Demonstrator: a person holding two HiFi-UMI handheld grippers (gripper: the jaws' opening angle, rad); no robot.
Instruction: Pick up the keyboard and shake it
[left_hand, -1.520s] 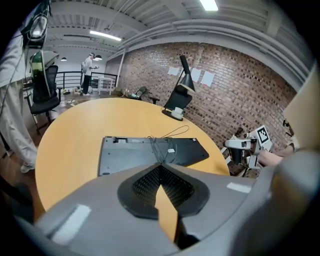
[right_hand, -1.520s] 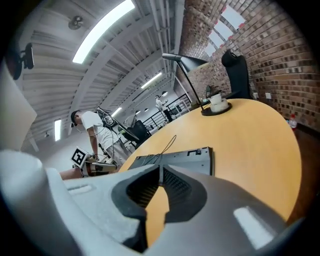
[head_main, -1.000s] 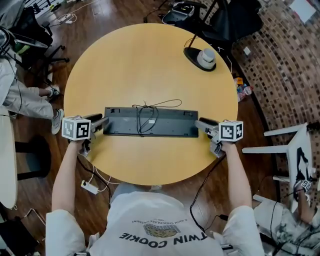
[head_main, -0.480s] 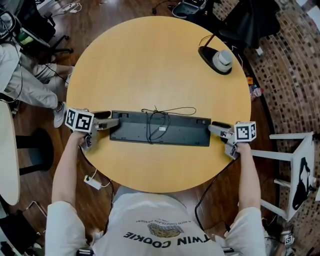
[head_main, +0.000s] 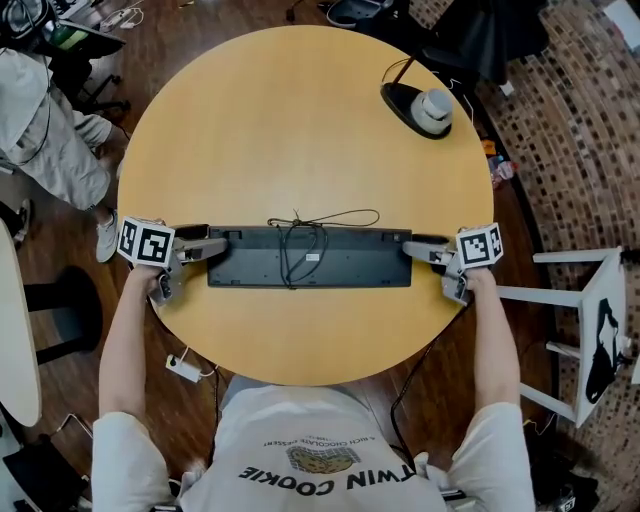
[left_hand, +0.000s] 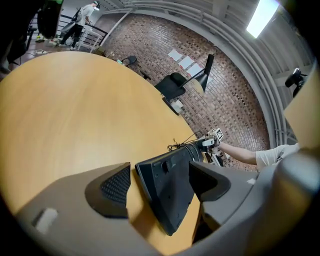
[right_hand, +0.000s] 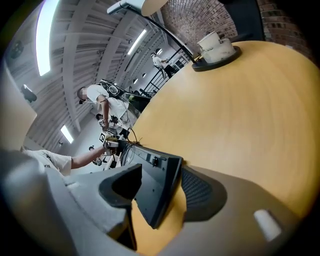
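Note:
The black keyboard (head_main: 340, 258) lies upside down on the round wooden table (head_main: 300, 120), with its cable (head_main: 300, 225) bunched on its back. My left gripper (head_main: 212, 243) is at its left end and my right gripper (head_main: 418, 248) at its right end. Both have just been opening. In the left gripper view the keyboard's end (left_hand: 167, 195) sits between the spread jaws of the left gripper (left_hand: 160, 185), with a gap beside the left pad (left_hand: 115, 185). In the right gripper view the other end (right_hand: 150, 185) lies loosely between the jaws of the right gripper (right_hand: 160, 187).
A black lamp base with a white cup-like piece (head_main: 420, 108) stands at the table's far right. A seated person (head_main: 50, 140) is at the left and a white stool (head_main: 590, 300) at the right. A power strip (head_main: 182, 372) lies on the floor by the near edge.
Both grippers have sunk slightly with the keyboard, which now rests flat on the table. Their jaws have spread apart around its two ends.

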